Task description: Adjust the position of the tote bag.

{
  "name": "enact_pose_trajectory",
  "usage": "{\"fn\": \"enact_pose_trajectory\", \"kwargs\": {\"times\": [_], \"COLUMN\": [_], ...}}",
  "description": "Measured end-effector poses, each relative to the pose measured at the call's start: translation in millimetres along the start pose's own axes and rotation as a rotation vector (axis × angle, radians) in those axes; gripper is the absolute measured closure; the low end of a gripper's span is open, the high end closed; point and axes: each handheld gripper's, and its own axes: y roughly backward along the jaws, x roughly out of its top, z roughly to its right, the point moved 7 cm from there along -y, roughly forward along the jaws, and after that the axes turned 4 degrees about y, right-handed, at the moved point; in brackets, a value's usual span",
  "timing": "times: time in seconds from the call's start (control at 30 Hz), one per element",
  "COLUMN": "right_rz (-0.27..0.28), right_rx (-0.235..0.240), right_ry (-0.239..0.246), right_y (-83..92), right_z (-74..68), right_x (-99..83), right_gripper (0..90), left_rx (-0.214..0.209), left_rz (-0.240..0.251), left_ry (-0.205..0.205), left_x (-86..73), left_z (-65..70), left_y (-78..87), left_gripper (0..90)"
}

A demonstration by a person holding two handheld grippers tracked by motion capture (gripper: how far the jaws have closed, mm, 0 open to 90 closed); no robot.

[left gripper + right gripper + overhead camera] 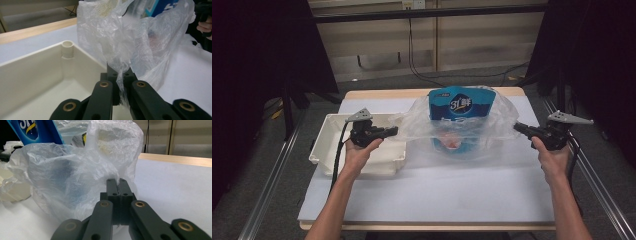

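left gripper (393, 131): jaws pressed together, pinching the left edge of the plastic bag (462, 122); in the left gripper view the film is caught between the 2 black jaws (121, 82), above the tray's corner.
right gripper (518, 127): jaws pinched shut on the bag's right edge; a thin fold sits in the seam (118, 187).
plastic bag: clear, crinkled, stretched between the 2 grippers over the middle of the table (437, 195); whether its bottom touches the surface is hard to tell.
blue pouch (461, 106): upright inside the bag, white lettering, top poking out.
pinkish item (453, 142): low in the bag, blurred, unidentifiable.
white tray (329, 145): on the table, left of the bag, under the left gripper.
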Motion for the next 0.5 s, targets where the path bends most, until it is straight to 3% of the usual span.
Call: {"fn": "enact_pose_trajectory", "kwargs": {"times": [0.07,0.3,0.5], "right_rz": [-0.012,-0.064,-0.083], "right_rx": [0.003,-0.005,-0.013], "right_ry": [0.006,0.006,0.005], "right_y": [-1.1,-8.5,-8.4], "right_z": [-0.6,0.0,2.7], "right_x": [-3.4,-17.9,-23.9], "right_gripper": [90.0,90.0,90.0], "left_rx": [0.004,0.026,0.012], "left_rz": [-0.002,-0.042,-0.061], "left_ry": [0.015,-0.003,-0.01], "left_x": [-3.3,-10.2,-14.9], "left_z": [-3.4,-4.3,-3.7], "left_y": [0.0,-4.0,-9.5], "left_gripper": [89.9,89.9,89.9]}}
